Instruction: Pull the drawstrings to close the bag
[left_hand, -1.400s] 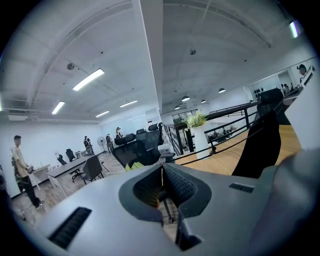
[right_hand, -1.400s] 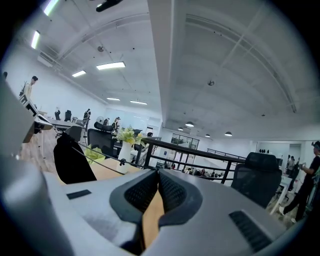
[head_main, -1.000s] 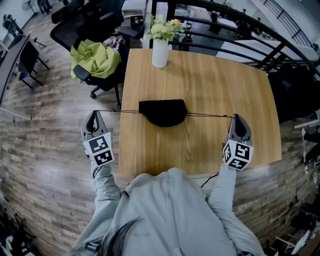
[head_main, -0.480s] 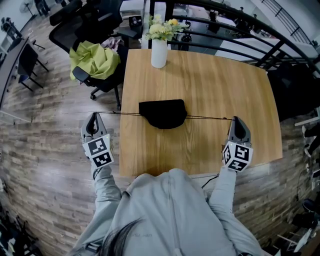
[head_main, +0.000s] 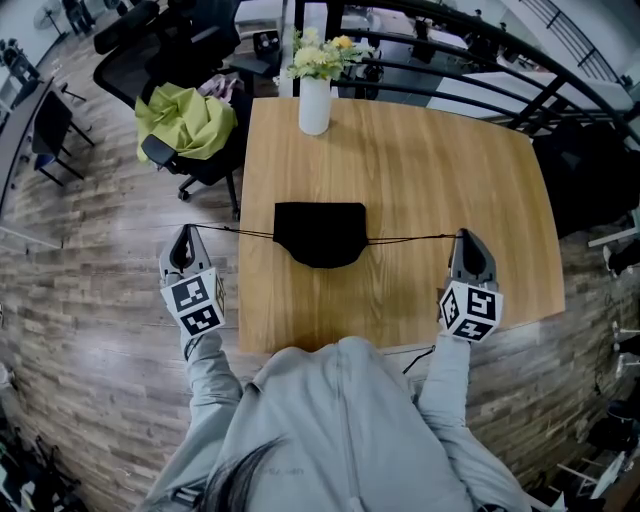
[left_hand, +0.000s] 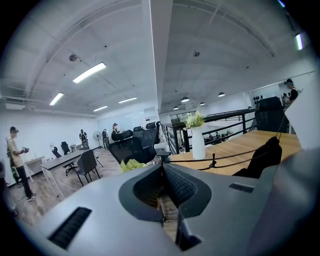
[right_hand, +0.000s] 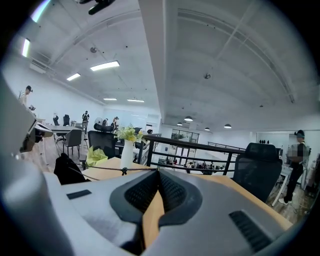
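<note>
The left gripper (head_main: 189, 232) and right gripper (head_main: 462, 238), each clamped on a drawstring (head_main: 243, 233), flanked the bag (head_main: 320, 235), holding both cords taut to cinch it.

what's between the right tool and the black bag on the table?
Head view: only the drawstring, stretched from the right tool to the bag over bare tabletop. Nothing else on that stretch.

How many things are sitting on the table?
2: the black drawstring bag in the middle of the wooden table, and a white vase of flowers at its far edge.
</note>
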